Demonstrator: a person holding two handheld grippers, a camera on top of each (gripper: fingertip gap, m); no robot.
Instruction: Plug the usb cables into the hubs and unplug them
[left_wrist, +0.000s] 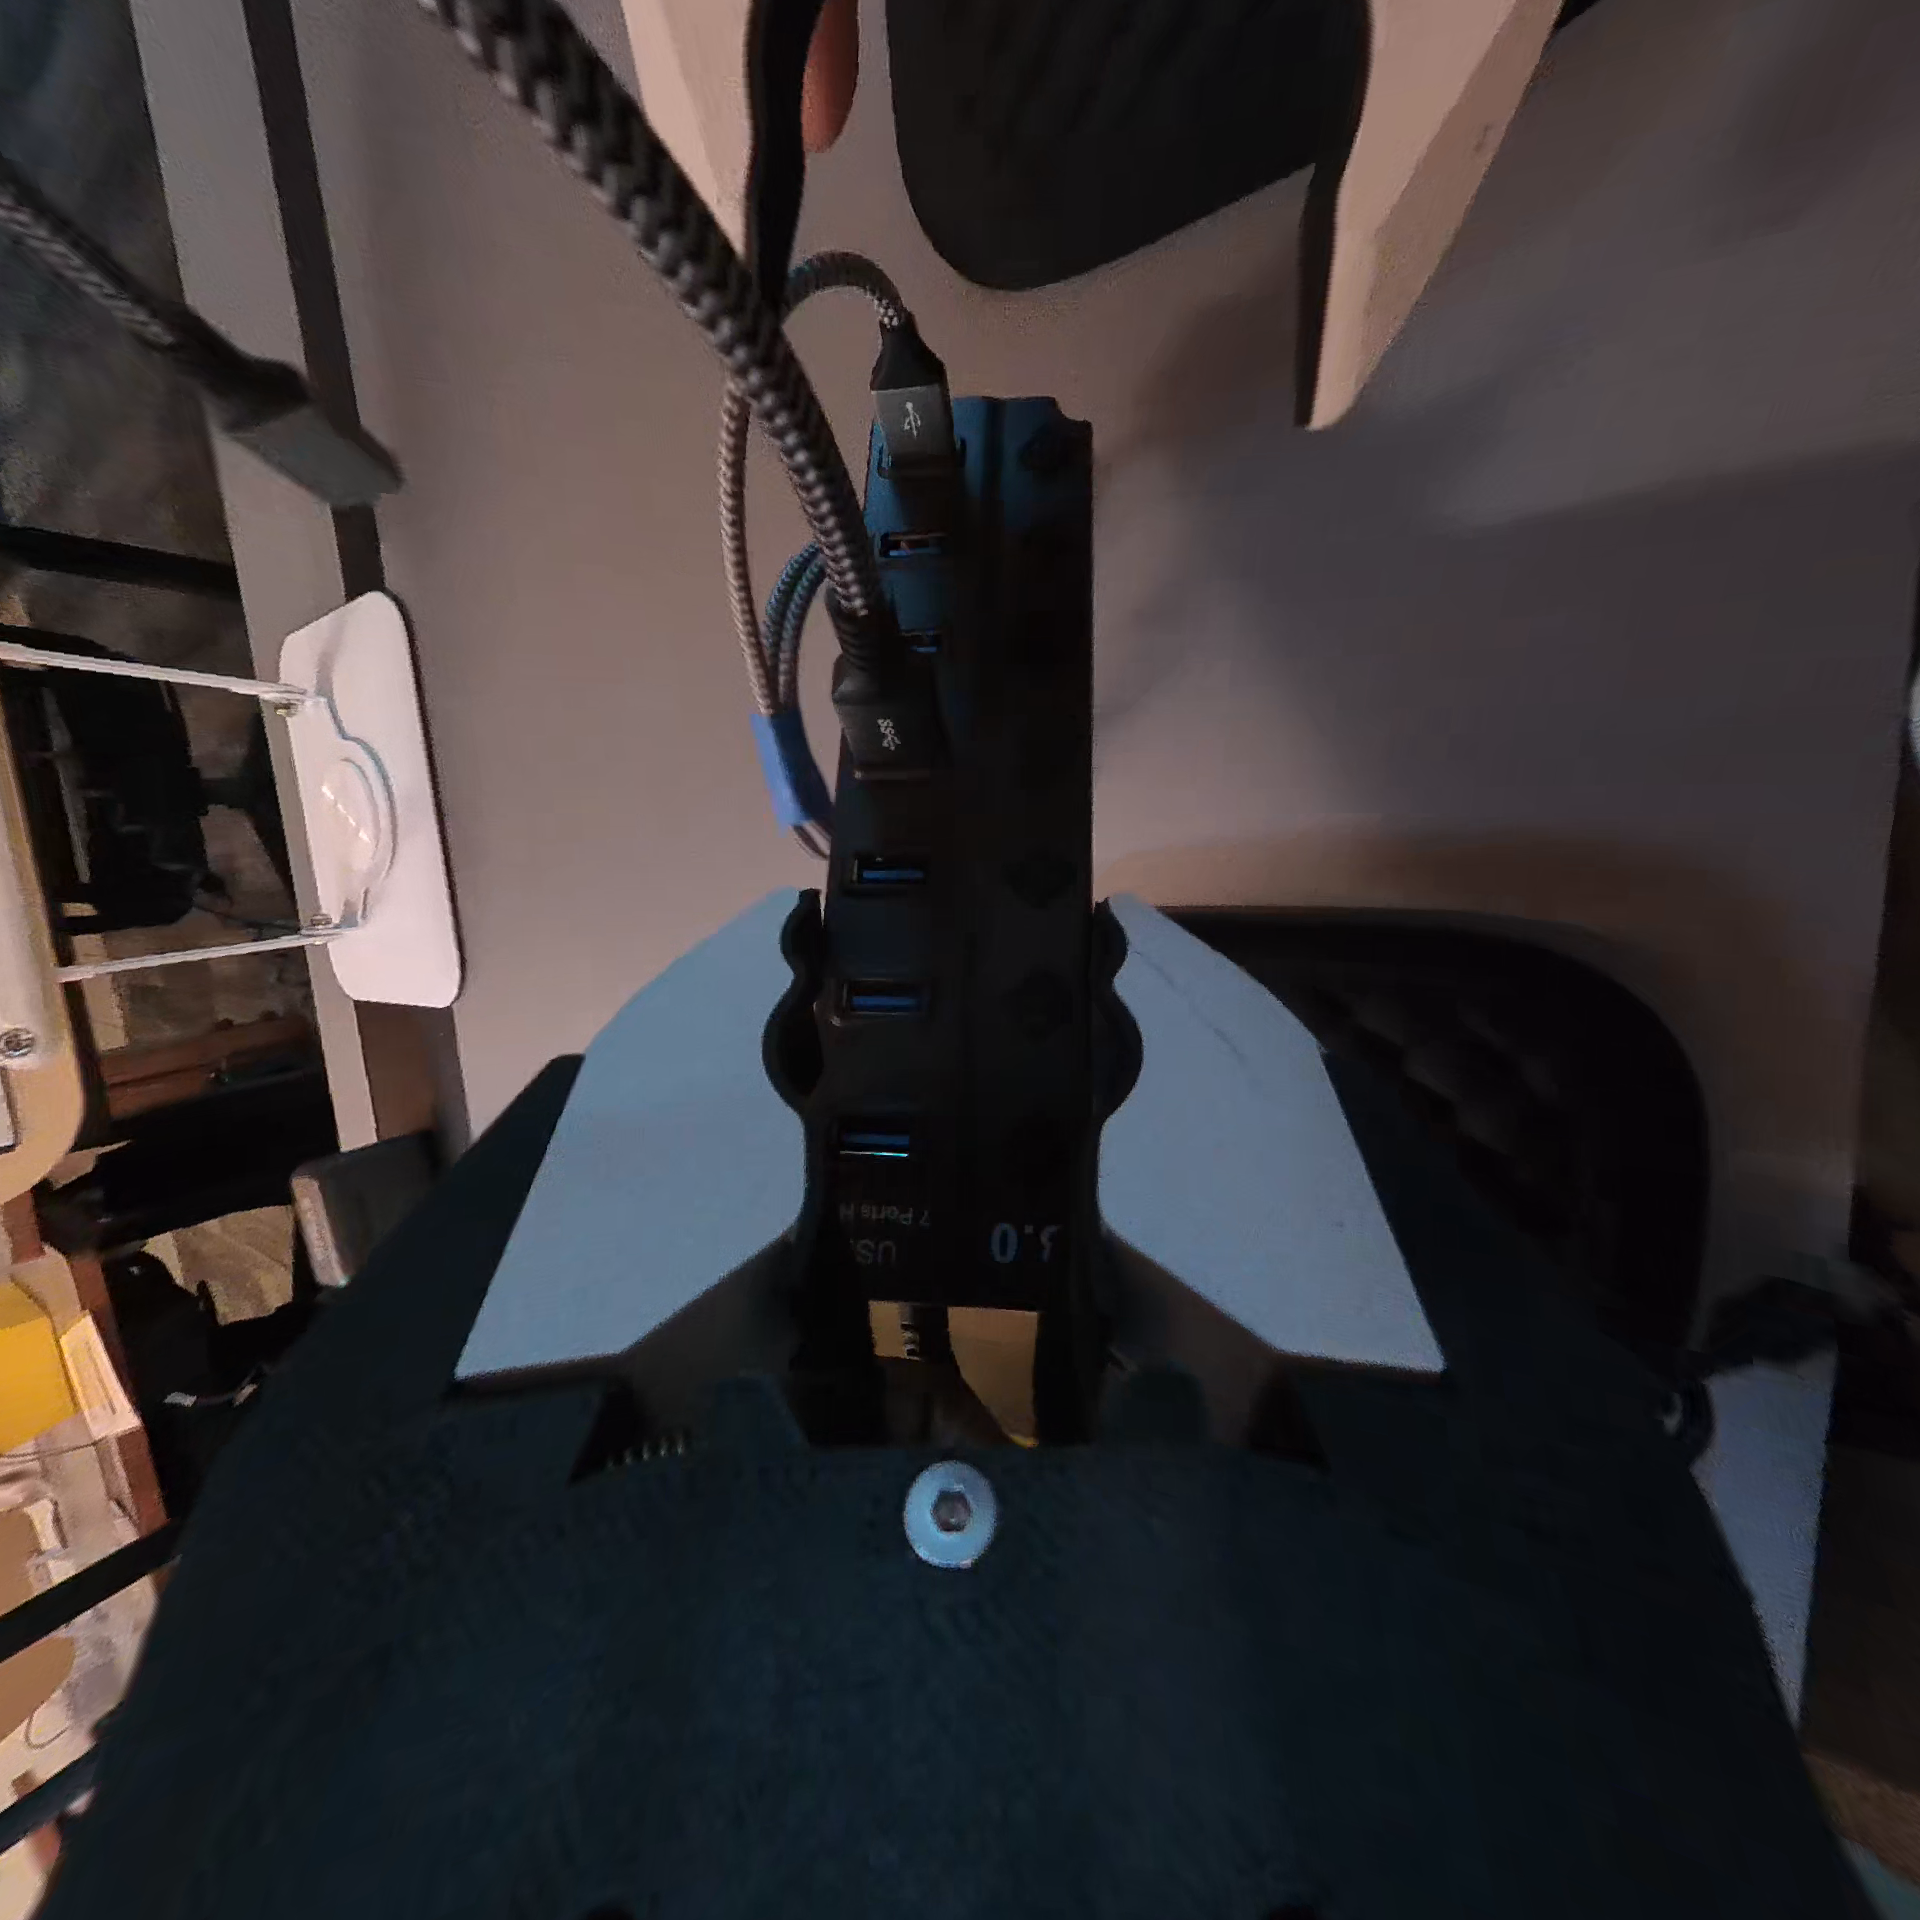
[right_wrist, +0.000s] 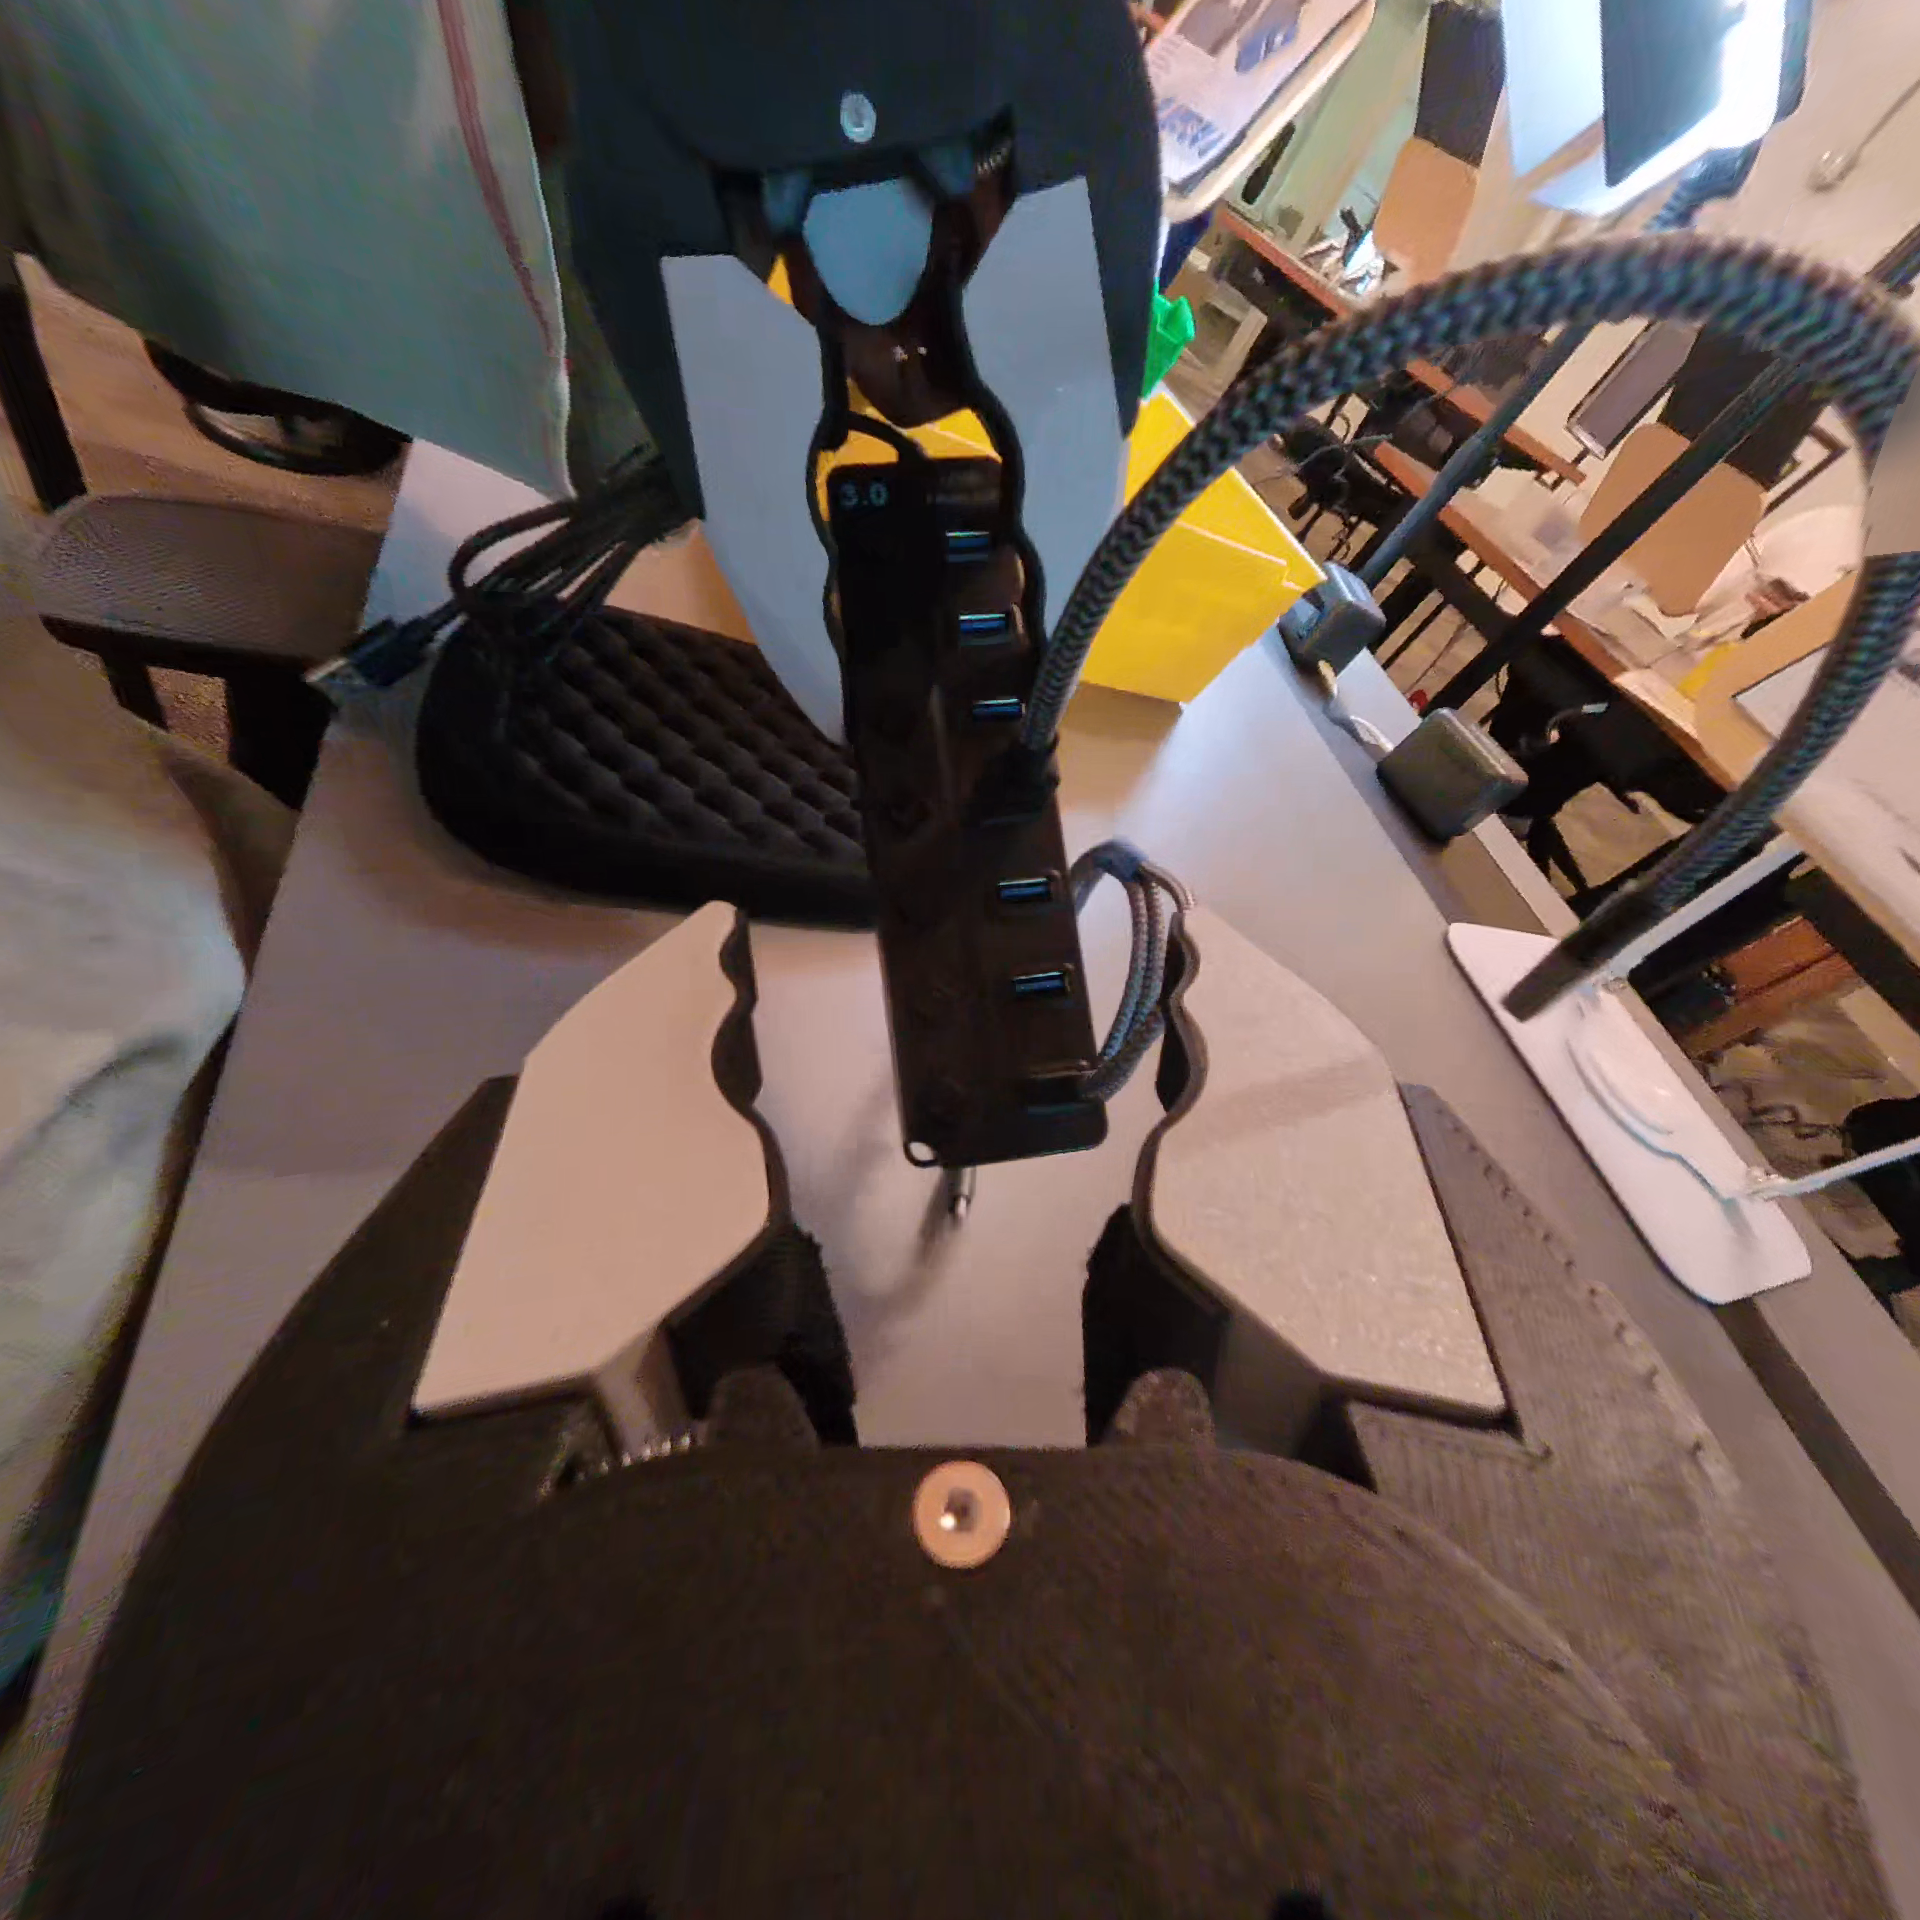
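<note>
While our left gripper (left_wrist: 951, 1023) has its fingers clenched on the black hub (left_wrist: 966, 831), our right gripper (right_wrist: 956, 1049) stands released, its fingers spread either side of the hub's far end without touching. We hold the hub above the worktop (right_wrist: 1247, 790), long axis running twelve to six in both views, ports facing up, two braided cables (left_wrist: 790, 436) plugged in. Pulling a plug (left_wrist: 912, 421) askew could twist the hub from our grip or strain its port.
</note>
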